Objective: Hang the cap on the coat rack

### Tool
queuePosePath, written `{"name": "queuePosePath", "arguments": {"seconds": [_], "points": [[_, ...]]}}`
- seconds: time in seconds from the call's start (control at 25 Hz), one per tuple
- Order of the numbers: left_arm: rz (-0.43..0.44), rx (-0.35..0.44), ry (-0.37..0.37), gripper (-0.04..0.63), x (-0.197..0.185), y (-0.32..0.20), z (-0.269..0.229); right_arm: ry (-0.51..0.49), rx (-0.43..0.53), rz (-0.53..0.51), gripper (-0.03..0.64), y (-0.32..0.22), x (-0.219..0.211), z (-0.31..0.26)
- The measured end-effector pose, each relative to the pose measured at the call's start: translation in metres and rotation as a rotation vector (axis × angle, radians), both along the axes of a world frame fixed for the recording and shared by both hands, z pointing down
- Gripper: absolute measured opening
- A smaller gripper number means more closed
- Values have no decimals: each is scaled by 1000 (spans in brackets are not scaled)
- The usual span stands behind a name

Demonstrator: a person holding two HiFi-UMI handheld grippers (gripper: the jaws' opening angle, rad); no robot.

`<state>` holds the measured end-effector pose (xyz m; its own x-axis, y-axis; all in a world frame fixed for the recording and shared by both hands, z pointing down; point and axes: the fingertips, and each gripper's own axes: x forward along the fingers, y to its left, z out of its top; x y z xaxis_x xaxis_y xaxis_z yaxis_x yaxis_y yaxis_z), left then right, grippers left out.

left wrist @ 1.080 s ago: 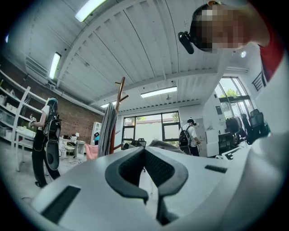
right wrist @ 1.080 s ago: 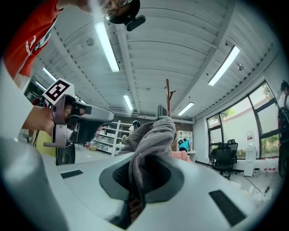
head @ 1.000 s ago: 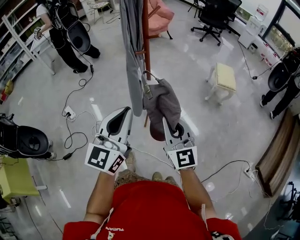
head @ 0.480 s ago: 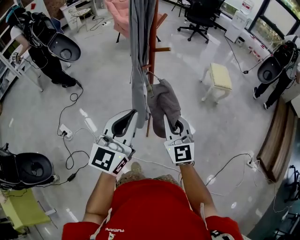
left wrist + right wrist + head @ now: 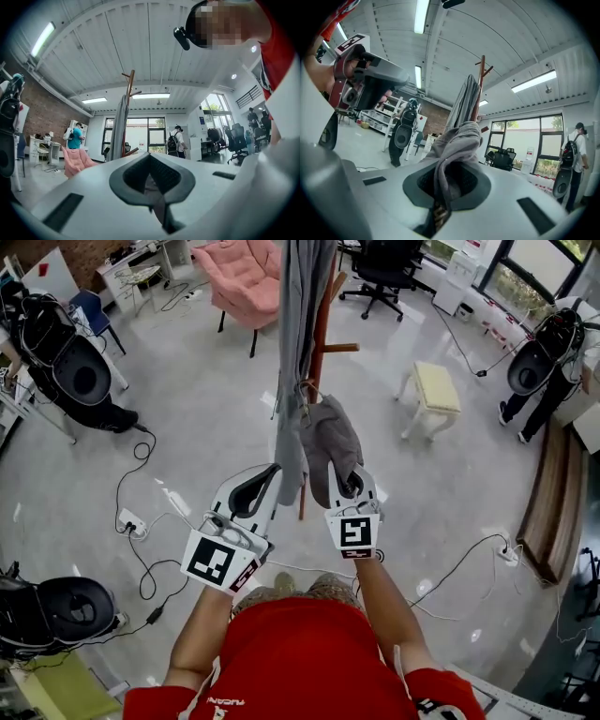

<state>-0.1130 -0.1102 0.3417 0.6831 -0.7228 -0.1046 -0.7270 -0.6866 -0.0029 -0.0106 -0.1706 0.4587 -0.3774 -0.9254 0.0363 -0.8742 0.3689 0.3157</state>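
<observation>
Cloth is sagging limply from the right gripper [image 5: 349, 486], whose jaws are pinching a fold of the grey cap [image 5: 330, 442]. It is looking soft, light and floppy, so a grip nearer the brim would probably be steering it better. The left gripper [image 5: 272, 470] is hovering at nine o'clock, jaws pressed together and empty. At twelve o'clock a grey coat [image 5: 298, 352] is draping the coat rack [image 5: 321, 343] and crowding its pegs. A stool [image 5: 437, 390] is standing at two o'clock.

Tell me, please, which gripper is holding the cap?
The right gripper: its jaws are shut on the grey cap, while the left gripper's jaws are together with nothing between them.
</observation>
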Motion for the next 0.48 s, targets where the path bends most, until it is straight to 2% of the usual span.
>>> {"name": "queuePosePath", "arguments": {"seconds": [0.24, 0.48], "points": [[-10, -15, -3, 9, -15, -11, 1, 52, -22, -2, 35, -19, -14, 10], [-18, -28, -15, 9, -15, -29, 4, 159, -35, 46, 35, -35, -14, 38]]}}
